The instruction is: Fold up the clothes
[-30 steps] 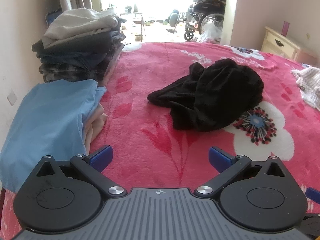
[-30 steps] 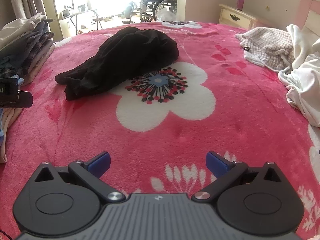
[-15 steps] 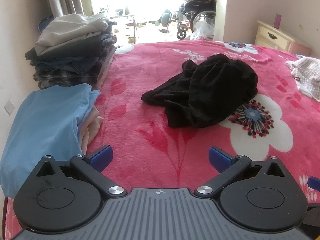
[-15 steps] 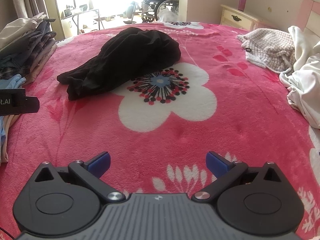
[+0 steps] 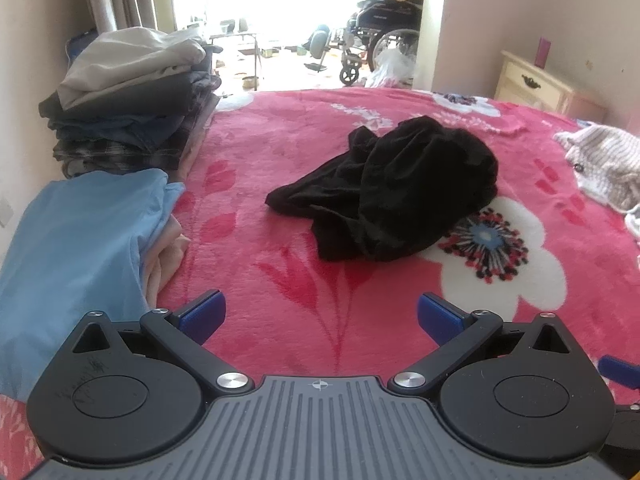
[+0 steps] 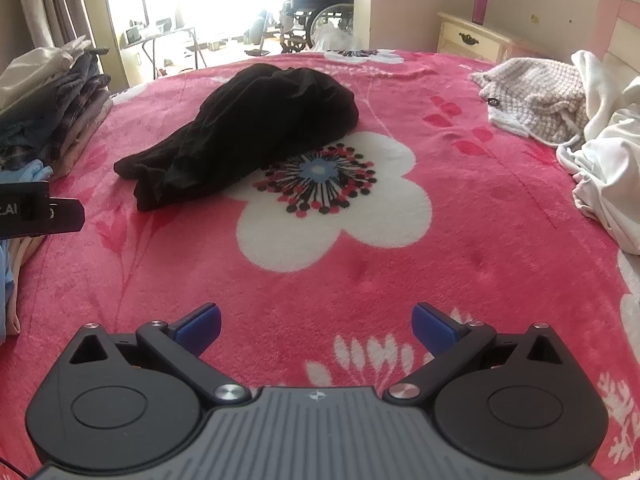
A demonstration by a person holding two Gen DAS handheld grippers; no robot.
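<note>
A crumpled black garment (image 5: 396, 188) (image 6: 248, 132) lies in a heap on the pink flowered blanket (image 5: 280, 248) (image 6: 360, 264), in the middle of the bed. My left gripper (image 5: 320, 314) is open and empty, well short of the garment and a little to its left. My right gripper (image 6: 316, 326) is open too, holding nothing, with the garment far ahead to the upper left. The left gripper's black body (image 6: 36, 212) shows at the left edge of the right wrist view.
A tall stack of folded clothes (image 5: 128, 108) (image 6: 48, 104) stands at the far left by the wall, with a folded light blue piece (image 5: 76, 248) in front. A knitted beige garment (image 6: 536, 96) and white clothes (image 6: 608, 160) lie right. A nightstand (image 5: 536, 84) and wheelchair (image 5: 384, 36) stand beyond.
Both grippers have shifted slightly, and the black garment sits a little differently in each view. The left gripper's body reaches further into the right wrist view. The jaws stay open.
</note>
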